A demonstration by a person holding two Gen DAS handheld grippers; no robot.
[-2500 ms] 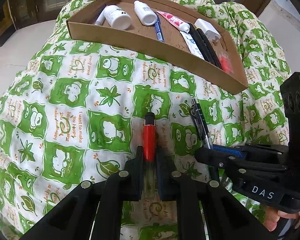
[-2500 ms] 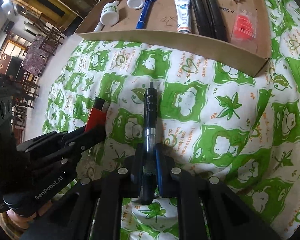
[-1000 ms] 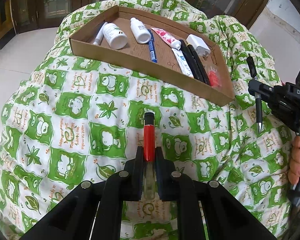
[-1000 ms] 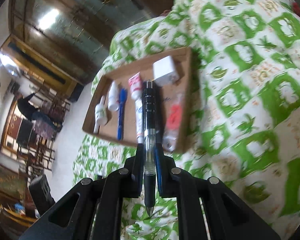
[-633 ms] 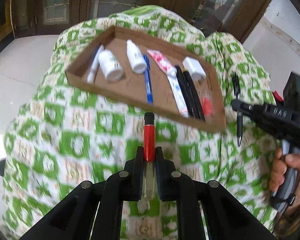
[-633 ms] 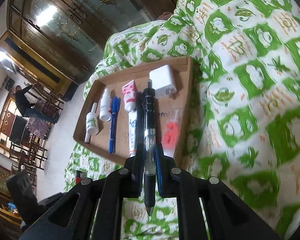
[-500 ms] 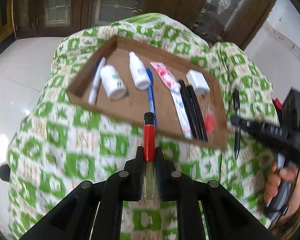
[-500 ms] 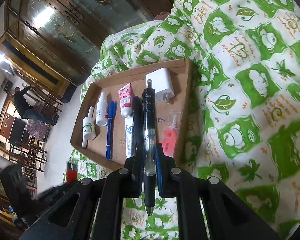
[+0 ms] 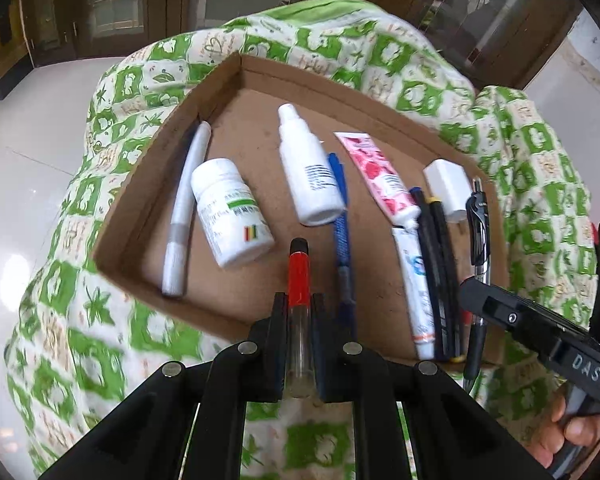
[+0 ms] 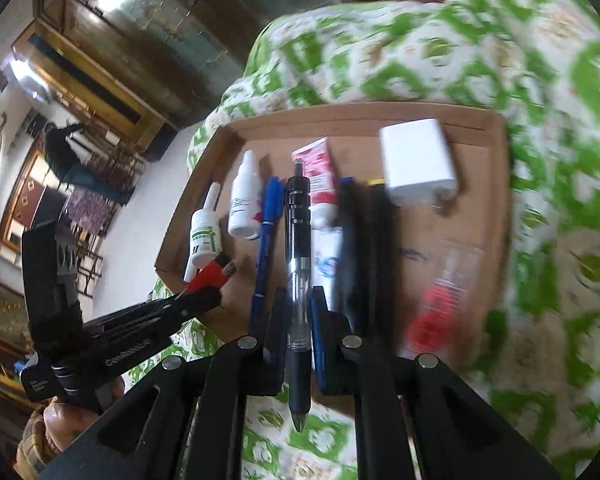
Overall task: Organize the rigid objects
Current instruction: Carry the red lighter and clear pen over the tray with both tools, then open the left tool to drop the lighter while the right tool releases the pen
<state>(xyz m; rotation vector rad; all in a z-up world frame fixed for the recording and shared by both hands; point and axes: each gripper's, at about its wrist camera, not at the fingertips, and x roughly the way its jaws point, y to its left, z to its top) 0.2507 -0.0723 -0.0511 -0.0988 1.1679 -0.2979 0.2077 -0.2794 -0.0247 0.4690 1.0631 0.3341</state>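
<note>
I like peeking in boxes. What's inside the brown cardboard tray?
The tray holds two white bottles, a blue pen, tubes, black sticks and a white charger. The claws hide its near edge.

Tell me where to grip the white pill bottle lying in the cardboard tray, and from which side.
Take the white pill bottle across its round body, from above, one finger on each long side. It lies on its side in the cardboard tray, so the cap is awkward to reach. The white pen lies close along one side, leaving little room there; the other side looks freer.

My left gripper point(image 9: 299, 320) is clamped tight, pointing steeply down; my right gripper point(image 10: 299, 320), also clamped, tilts down beside it, hands on both handles.
</note>
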